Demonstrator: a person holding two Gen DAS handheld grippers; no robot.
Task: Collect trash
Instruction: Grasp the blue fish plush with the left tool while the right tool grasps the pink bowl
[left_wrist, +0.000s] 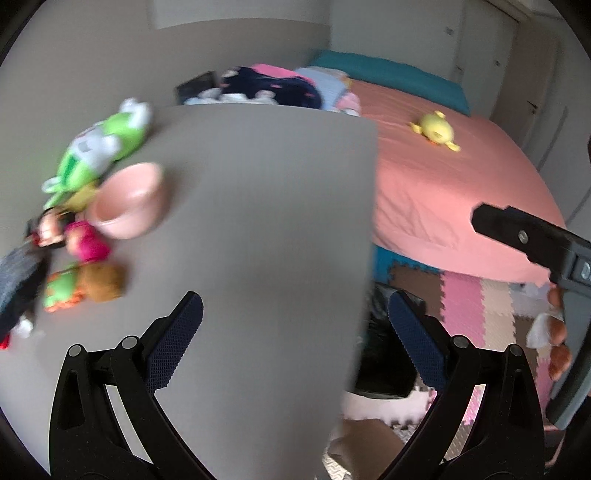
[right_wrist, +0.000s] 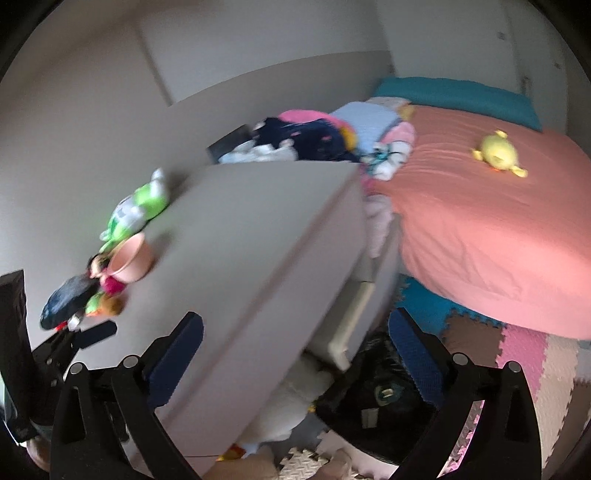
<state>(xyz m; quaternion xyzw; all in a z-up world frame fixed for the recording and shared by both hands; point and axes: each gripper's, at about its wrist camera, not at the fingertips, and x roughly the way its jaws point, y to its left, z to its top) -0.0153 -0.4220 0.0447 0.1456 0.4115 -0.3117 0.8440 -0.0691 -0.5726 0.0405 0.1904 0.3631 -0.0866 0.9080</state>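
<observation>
My left gripper is open and empty above the grey table. My right gripper is open and empty, held over the table's right edge and the floor. A black trash bag sits on the floor beside the table, below the right gripper; it also shows in the left wrist view. The right gripper's body shows at the right of the left wrist view, with the hand holding a white crumpled bit. The left gripper shows at the lower left of the right wrist view.
A pink bowl and several plush toys lie at the table's left. A bed with a pink sheet, a yellow plush and piled clothes stands to the right. Coloured foam mats cover the floor.
</observation>
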